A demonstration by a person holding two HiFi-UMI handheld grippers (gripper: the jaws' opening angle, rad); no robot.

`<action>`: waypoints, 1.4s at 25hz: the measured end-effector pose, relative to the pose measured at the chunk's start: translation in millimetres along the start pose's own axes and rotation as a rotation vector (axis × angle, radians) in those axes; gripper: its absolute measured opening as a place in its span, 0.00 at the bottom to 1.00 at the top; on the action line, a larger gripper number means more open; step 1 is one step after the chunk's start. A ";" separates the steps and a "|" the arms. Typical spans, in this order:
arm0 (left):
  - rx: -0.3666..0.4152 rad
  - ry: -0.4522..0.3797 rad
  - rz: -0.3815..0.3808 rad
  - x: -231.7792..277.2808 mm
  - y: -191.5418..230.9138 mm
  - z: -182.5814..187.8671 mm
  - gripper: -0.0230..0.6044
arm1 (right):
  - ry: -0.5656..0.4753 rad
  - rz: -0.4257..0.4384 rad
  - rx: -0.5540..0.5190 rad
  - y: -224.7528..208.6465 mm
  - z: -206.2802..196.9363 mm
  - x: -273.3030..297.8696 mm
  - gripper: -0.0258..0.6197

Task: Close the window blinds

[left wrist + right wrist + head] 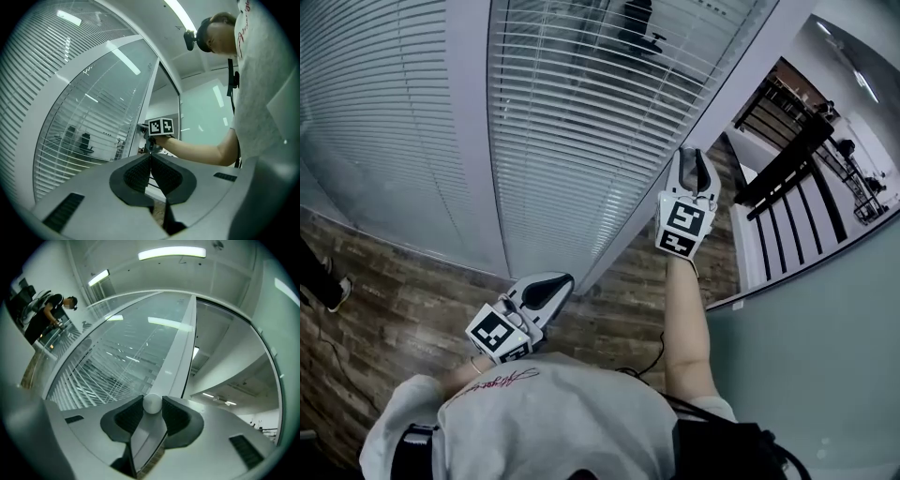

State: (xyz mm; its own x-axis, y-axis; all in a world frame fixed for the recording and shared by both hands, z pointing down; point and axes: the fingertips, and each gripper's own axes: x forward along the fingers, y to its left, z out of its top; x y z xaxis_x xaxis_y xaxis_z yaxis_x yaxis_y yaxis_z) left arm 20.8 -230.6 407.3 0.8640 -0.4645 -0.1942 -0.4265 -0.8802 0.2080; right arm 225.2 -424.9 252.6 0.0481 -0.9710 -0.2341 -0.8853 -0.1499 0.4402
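Far left, the left hand-held gripper [561, 281] is held low, near the person's body. In its own view the jaws are seen pressed together with nothing between them. It points up at the glass and is well apart from any control, so no part in the coming move is expected of it.

Across the middle, the window blinds [581, 122] hang behind the glass. The slats run level, with gaps through which an office chair [85, 140] can be made out. The blinds are therefore judged not yet closed.

Further right, the pale frame post [741, 84] is seen at the right edge of that pane, and the right hand-held gripper [697, 161] is held right up at it on an outstretched arm. This is plainly the nearer of the two.

In the right gripper view a small white round knob [152, 404] is framed exactly between the jaw tips. The jaws stand apart, one pad just beside each flank of the knob. A firm press on it cannot be confirmed, so no grip is called yet.

The knob lies straight ahead of the right hand-held gripper, on the line it points along, with the post's long axis running up and away behind it. If this knob is the blinds' control, as is judged likely, a closing of the jaws and a roll of the wrist would be called for.
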 end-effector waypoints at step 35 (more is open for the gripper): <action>-0.017 0.003 -0.003 0.6 -20.5 -7.7 0.07 | -0.033 0.266 -1.433 18.1 -15.1 2.1 0.23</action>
State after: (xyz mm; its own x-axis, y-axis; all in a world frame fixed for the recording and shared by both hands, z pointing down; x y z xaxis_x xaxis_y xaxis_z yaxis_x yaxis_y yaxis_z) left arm 32.1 -212.0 410.3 0.8663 -0.4613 -0.1917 -0.4192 -0.8800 0.2232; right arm 216.3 -432.5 273.1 -0.0684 -0.9975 -0.0201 0.3454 -0.0425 0.9375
